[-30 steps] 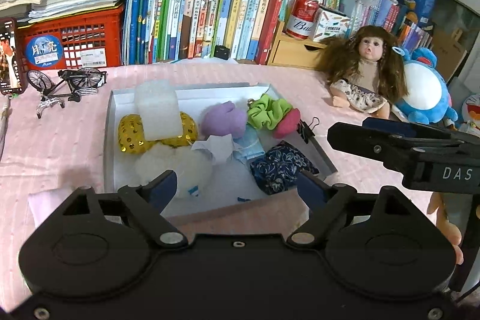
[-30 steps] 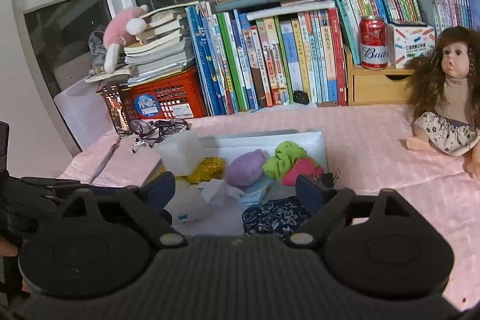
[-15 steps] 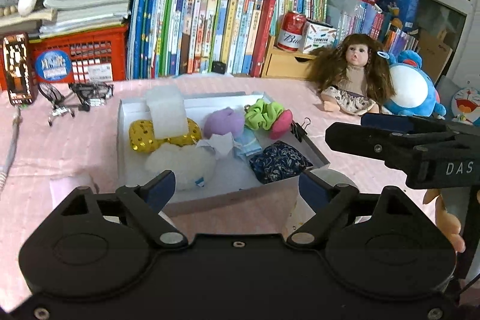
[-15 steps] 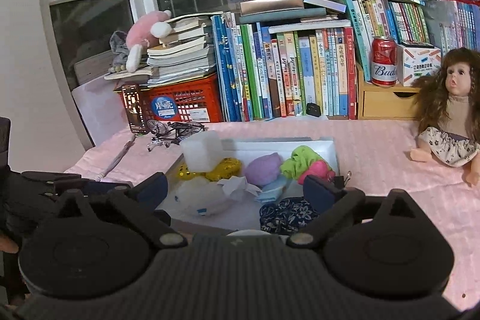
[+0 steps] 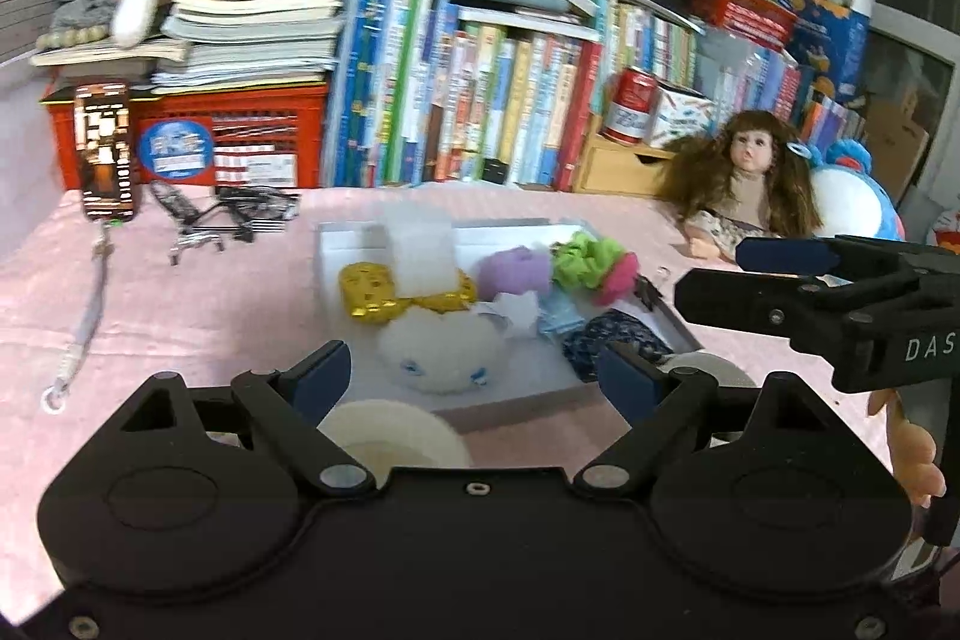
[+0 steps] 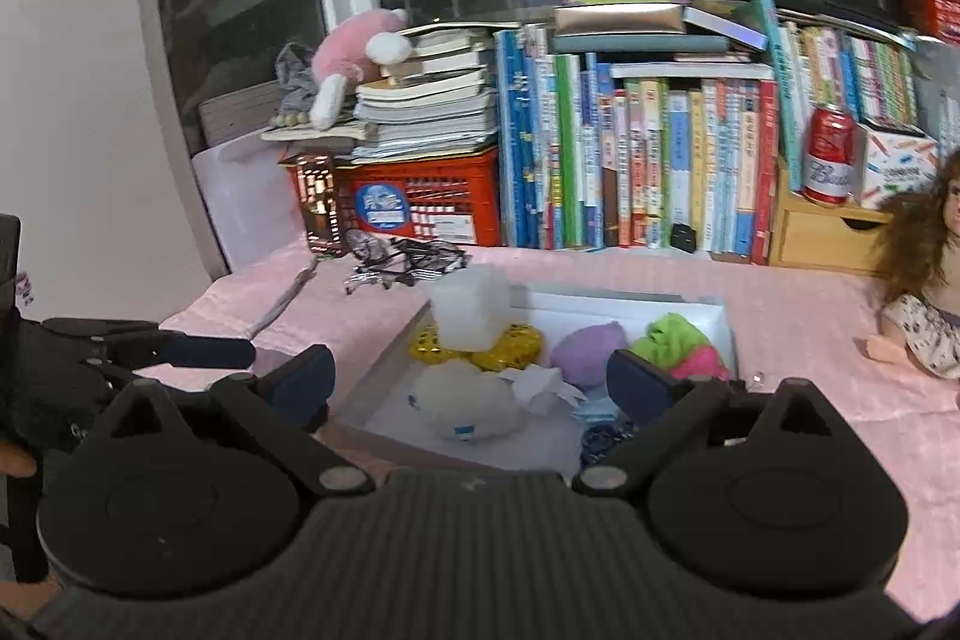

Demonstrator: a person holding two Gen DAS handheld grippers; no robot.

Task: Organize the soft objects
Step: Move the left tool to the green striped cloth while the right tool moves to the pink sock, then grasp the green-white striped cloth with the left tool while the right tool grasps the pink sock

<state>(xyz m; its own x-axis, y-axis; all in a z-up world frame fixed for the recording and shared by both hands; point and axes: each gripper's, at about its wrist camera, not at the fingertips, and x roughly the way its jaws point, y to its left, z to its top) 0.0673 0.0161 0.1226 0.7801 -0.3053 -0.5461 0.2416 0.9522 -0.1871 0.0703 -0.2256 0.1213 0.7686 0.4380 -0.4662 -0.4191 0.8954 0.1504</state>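
A white tray (image 5: 327,244) on the pink cloth holds soft things: a white plush (image 5: 441,346), a purple pouch (image 5: 516,268), a green scrunchie (image 5: 585,256), a dark patterned cloth (image 5: 618,340), a gold item (image 5: 366,289) and a clear foam block (image 5: 420,250). My left gripper (image 5: 474,379) stands open and empty, short of the tray's near edge, above a tape roll (image 5: 390,433). My right gripper (image 6: 471,379) is open wide and empty, before the same tray (image 6: 624,301) and white plush (image 6: 465,400). Each gripper shows at the side of the other's view.
A doll (image 5: 744,184) and a blue plush (image 5: 852,196) sit at the right. Books (image 5: 480,100), a red crate (image 5: 240,136) and a red can (image 5: 630,106) line the back. A toy bicycle (image 5: 222,214) and a strap (image 5: 84,328) lie left of the tray.
Both grippers have drawn back from the tray, which looks smaller and farther. The tape roll has come into sight under the left gripper. The right jaws have spread a little.
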